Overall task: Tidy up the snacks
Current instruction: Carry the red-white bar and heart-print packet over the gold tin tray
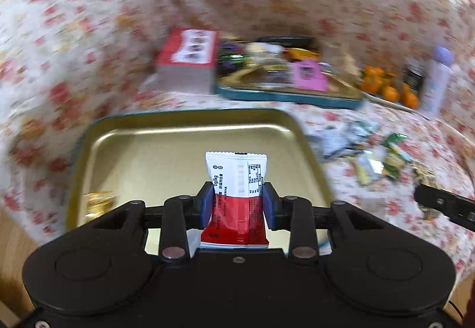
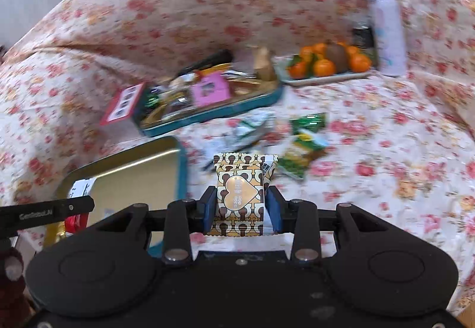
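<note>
Red-and-white snack packet (image 1: pixel 234 197): gripped by the left gripper (image 1: pixel 236 203), its blue fingers (image 1: pixel 204 203) pressed on both sides, above the gold tray (image 1: pixel 190 132).
Brown-and-gold snack packet (image 2: pixel 240 194): clamped in the right gripper (image 2: pixel 241 206), over the floral cloth (image 2: pixel 386 150).
Loose snacks (image 2: pixel 299 147): scattered beside the gold tray.
Teal tin (image 2: pixel 207 117): filled with snacks, farther back.

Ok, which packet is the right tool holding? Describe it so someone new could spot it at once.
Start at the gold-lined metal tray with the teal rim on the floral cloth; the right tool hangs just beside it. Clamped upright between its blue pads is a small square packet, brown and cream keyhole pattern. Its gold heart sets it apart from the green and white wrappers lying loose behind.
</note>
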`<state>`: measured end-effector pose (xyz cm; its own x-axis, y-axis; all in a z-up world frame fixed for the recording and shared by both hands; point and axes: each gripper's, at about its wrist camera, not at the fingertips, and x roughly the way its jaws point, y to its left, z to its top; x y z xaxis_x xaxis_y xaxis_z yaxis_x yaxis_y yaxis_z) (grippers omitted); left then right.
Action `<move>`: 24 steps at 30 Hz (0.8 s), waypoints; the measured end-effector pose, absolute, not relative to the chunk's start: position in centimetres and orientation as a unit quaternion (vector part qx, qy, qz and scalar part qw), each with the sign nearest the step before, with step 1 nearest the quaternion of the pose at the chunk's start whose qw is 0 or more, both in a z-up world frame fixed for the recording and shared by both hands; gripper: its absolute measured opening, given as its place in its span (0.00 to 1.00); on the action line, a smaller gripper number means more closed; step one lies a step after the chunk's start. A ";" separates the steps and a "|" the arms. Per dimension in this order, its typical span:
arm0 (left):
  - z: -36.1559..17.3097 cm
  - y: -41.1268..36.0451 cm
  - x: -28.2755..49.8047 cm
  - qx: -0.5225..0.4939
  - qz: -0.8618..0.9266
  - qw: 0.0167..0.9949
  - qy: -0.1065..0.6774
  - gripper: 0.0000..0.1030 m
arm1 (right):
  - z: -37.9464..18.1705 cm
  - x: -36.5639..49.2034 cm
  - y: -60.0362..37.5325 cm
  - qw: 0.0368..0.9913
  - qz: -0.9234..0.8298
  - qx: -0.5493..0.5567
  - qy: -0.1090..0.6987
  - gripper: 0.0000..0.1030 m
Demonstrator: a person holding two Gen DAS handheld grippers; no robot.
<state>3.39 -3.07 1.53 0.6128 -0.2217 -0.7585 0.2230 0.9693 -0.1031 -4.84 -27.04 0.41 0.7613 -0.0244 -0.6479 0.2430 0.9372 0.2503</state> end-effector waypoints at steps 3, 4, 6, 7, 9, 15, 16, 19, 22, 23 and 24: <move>1.1 -0.4 4.1 -0.017 -0.099 0.899 0.427 0.41 | 0.7 -4.1 -24.6 0.926 -0.050 0.150 0.343 0.37; 1.0 0.4 4.3 -0.023 -0.092 0.899 0.428 0.41 | 0.8 -3.9 -23.9 0.926 -0.044 0.147 0.344 0.37; 0.8 1.8 4.6 -0.038 -0.083 0.898 0.430 0.41 | 0.9 -3.2 -22.3 0.927 -0.031 0.139 0.348 0.37; 0.7 2.4 4.8 -0.046 -0.078 0.897 0.432 0.41 | 0.9 -2.9 -21.6 0.927 -0.025 0.135 0.350 0.37; 0.5 3.3 5.1 -0.052 -0.074 0.895 0.437 0.41 | 1.0 -2.4 -20.2 0.926 -0.014 0.128 0.354 0.37; -1.0 4.8 5.8 -0.061 -0.066 0.878 0.470 0.41 | 0.7 -0.9 -17.1 0.923 0.009 0.123 0.365 0.37; -1.2 4.9 5.9 -0.062 -0.065 0.877 0.473 0.41 | 0.5 -0.6 -16.7 0.922 0.012 0.125 0.367 0.37; -1.9 4.9 6.1 -0.052 -0.056 0.875 0.478 0.41 | 0.0 0.5 -15.9 0.918 0.016 0.132 0.375 0.37; -2.4 4.8 6.2 -0.046 -0.055 0.871 0.485 0.41 | -0.4 1.5 -14.6 0.914 0.017 0.136 0.381 0.37; -2.5 4.8 6.2 -0.046 -0.056 0.870 0.488 0.41 | -0.6 1.7 -14.4 0.914 0.015 0.135 0.382 0.37; -2.6 4.7 6.2 -0.047 -0.057 0.869 0.489 0.41 | -0.7 1.7 -14.2 0.914 0.013 0.133 0.383 0.37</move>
